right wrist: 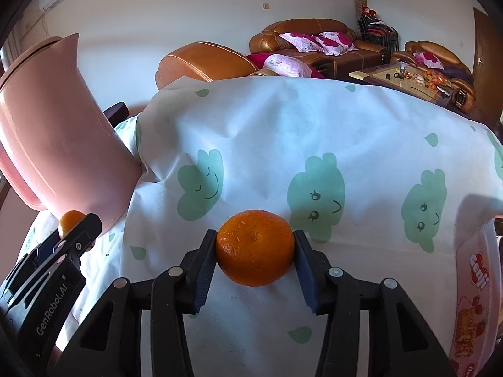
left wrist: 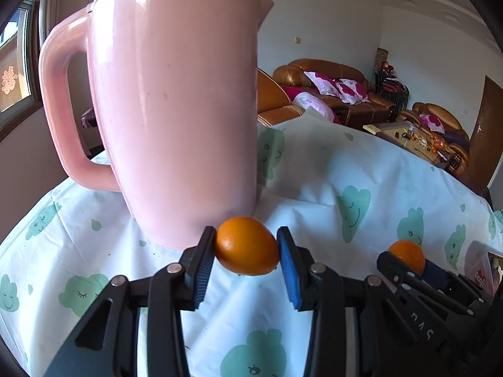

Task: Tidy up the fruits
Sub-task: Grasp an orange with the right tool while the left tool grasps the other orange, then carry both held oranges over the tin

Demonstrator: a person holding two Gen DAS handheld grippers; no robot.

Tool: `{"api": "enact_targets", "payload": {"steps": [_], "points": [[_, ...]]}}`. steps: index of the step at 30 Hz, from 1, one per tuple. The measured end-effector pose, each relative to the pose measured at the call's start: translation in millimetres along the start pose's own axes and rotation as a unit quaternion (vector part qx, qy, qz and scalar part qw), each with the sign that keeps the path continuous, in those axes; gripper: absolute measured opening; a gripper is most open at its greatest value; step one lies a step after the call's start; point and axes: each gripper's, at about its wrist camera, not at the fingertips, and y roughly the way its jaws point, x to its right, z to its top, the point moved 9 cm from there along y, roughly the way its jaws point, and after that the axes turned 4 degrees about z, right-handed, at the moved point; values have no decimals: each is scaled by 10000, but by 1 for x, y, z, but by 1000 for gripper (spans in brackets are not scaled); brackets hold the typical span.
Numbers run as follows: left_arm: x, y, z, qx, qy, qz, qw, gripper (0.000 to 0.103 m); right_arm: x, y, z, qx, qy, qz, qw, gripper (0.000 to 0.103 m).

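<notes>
A small oval orange fruit (left wrist: 246,246) is pinched between the blue pads of my left gripper (left wrist: 246,233), just above the cloud-print tablecloth (left wrist: 314,172) and close in front of a pink jug (left wrist: 176,110). My right gripper (right wrist: 255,235) is shut on a round mandarin (right wrist: 255,248), with both pads pressing its sides. The left wrist view catches the mandarin (left wrist: 407,253) and the right gripper at lower right. In the right wrist view, the oval fruit (right wrist: 70,220) and the left gripper appear at lower left.
The tall pink jug (right wrist: 56,144) with lid and handle stands at the left of the table. A pink snack packet (right wrist: 474,298) lies at the right edge. Brown sofas (right wrist: 314,40) and a low coffee table (right wrist: 408,78) stand beyond the far edge.
</notes>
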Motion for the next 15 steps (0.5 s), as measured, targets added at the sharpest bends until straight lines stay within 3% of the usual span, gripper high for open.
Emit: {"api": "enact_targets", "payload": {"steps": [15], "points": [[56,-50,-7,761,699,-265,9943,41,48,-126,-31,1490,-451,-736,9851,49]]}}
